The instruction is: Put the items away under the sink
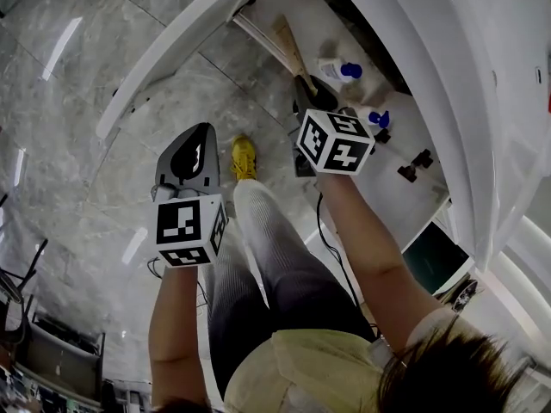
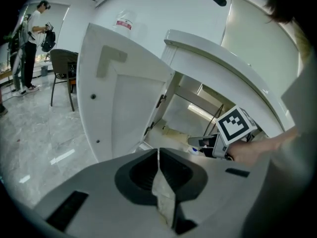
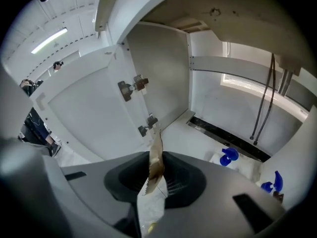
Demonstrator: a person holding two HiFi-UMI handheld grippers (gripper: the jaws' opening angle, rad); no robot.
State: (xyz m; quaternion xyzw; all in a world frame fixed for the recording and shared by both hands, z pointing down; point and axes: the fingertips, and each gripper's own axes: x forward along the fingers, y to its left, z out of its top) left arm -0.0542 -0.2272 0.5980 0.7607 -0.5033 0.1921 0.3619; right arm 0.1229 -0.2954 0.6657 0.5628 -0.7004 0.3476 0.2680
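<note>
My right gripper [image 3: 156, 156] is shut on a thin sachet [image 3: 154, 168] with a brown serrated top edge, and reaches into the open cabinet under the sink. In the head view this gripper [image 1: 306, 91] is over the cabinet floor [image 1: 405, 132], and the tan sachet [image 1: 288, 48] sticks out ahead of it. My left gripper [image 2: 158, 153] is shut on a pale sachet [image 2: 163, 198] and hangs over the tiled floor outside the cabinet. In the head view the left gripper [image 1: 205, 136] is left of the right one.
Two blue-capped bottles [image 3: 227, 156] [image 3: 273, 181] stand on the cabinet floor at the right. Hoses [image 3: 265, 98] hang at the back. The open door [image 2: 124, 98] with hinges [image 3: 132, 87] stands left. Small black items [image 1: 413, 163] lie inside. A person's legs and yellow shoe [image 1: 244, 155] are below.
</note>
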